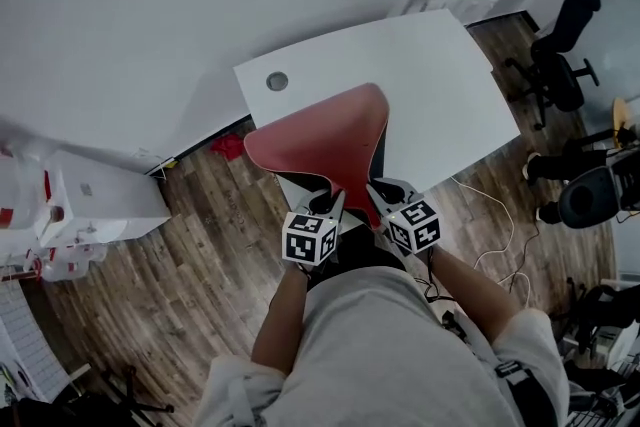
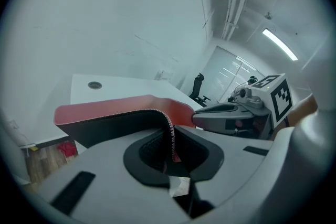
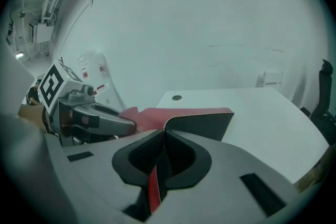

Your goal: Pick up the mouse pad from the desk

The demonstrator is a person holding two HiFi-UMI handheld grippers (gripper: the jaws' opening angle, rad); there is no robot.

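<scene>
The mouse pad (image 1: 320,141) is red on top and black underneath, and it hangs lifted off the white desk (image 1: 440,85), bowed between both grippers. My left gripper (image 1: 328,207) is shut on its near left edge; the stitched rim of the mouse pad (image 2: 169,131) runs down between the jaws. My right gripper (image 1: 380,197) is shut on the near right edge, where the mouse pad (image 3: 197,120) folds into the jaws. In the left gripper view the right gripper (image 2: 202,117) shows beside the pad; in the right gripper view the left gripper (image 3: 128,124) does.
The desk has a round cable hole (image 1: 277,81) near its far left corner. Black office chairs (image 1: 555,55) stand at the right, white boxes (image 1: 90,200) on the wood floor at the left, a red thing (image 1: 230,147) under the desk edge, and a white cable (image 1: 495,235) on the floor.
</scene>
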